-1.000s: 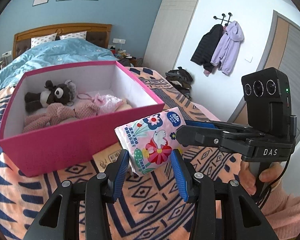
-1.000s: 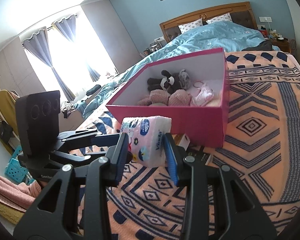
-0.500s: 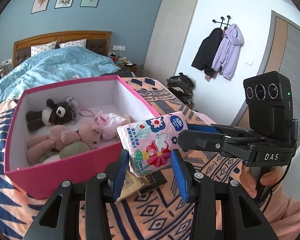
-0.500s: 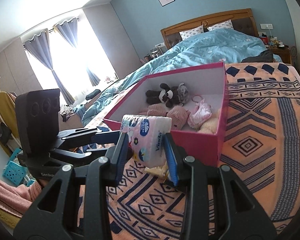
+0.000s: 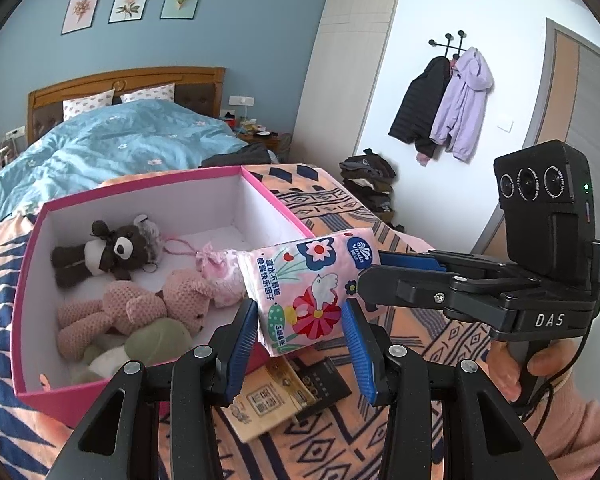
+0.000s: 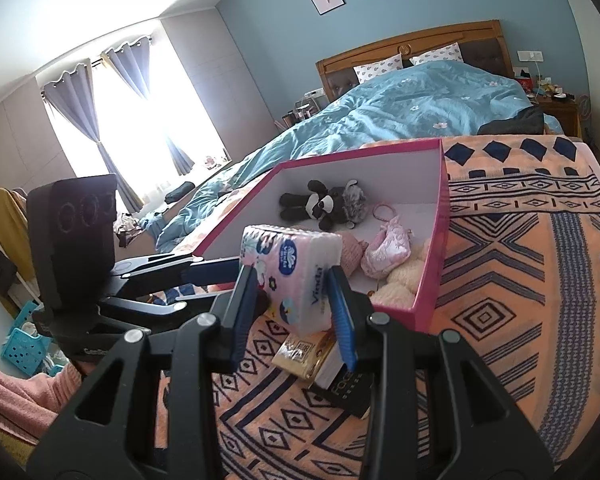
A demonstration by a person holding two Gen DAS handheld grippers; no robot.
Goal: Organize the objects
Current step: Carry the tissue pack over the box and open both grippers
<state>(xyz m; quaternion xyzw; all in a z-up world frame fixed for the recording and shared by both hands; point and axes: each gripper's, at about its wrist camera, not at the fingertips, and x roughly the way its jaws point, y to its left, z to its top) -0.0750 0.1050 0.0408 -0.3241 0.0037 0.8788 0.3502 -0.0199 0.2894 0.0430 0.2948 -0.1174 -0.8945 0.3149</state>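
Observation:
A pink flower-printed tissue pack (image 5: 308, 288) (image 6: 296, 264) hangs in the air over the near rim of the pink box (image 5: 140, 188) (image 6: 428, 292). My left gripper (image 5: 300, 312) (image 6: 228, 284) is shut on its sides. My right gripper (image 6: 292, 284) (image 5: 370, 276) is shut on its other end. Inside the box lie a dark plush bear (image 5: 108, 248) (image 6: 324, 204), a pink knitted toy (image 5: 140, 308), a pink pouch (image 5: 220, 276) (image 6: 388, 248) and a green soft item (image 5: 156, 340).
The box stands on an orange patterned bedspread (image 5: 340, 200) (image 6: 520, 280). A tan packet (image 5: 268, 396) (image 6: 300, 354) and a black book (image 5: 324, 380) (image 6: 348, 392) lie under the pack by the box's front wall. A blue duvet (image 6: 420, 108) lies behind.
Both grippers have lifted the tissue pack and carried it toward the box. It was in front of the box's front wall and now hangs above the near rim.

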